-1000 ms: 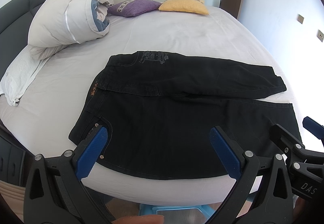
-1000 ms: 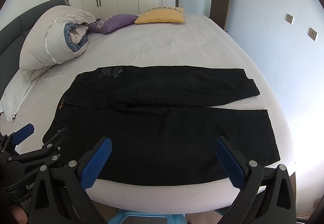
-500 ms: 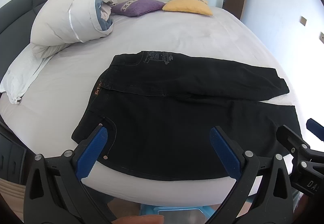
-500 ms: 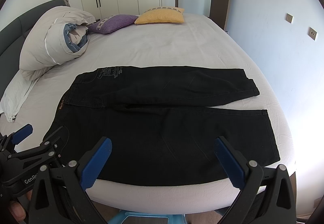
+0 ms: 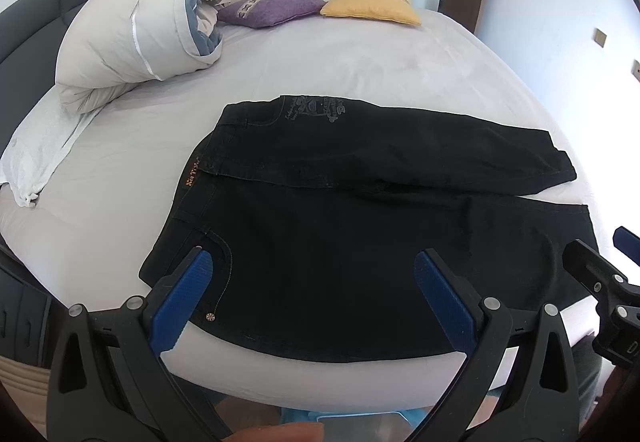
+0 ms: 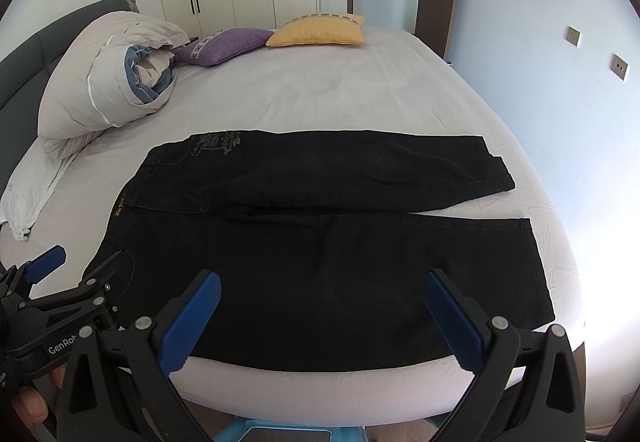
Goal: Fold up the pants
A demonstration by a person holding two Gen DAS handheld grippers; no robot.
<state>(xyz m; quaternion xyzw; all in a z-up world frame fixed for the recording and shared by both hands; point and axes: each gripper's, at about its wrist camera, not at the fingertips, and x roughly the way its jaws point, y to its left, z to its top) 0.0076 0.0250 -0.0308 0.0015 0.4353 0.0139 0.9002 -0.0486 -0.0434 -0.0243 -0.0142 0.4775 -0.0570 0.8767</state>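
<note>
Black pants lie flat on the bed, waist to the left, both legs running right, the far leg slightly over the near one; they also show in the right wrist view. My left gripper is open and empty, hovering over the near waist and pocket area. My right gripper is open and empty, above the near leg by the bed's front edge. The right gripper's side shows at the right edge of the left wrist view, and the left gripper at the lower left of the right wrist view.
The bed has a pale sheet. A rolled duvet and a white cloth lie at the left. Purple and yellow cushions sit at the far side. A blue stool stands below the bed's front edge.
The left gripper has drifted slightly left and forward, so the pants sit a little further right in its view. The right gripper has barely moved. Both stay open.
</note>
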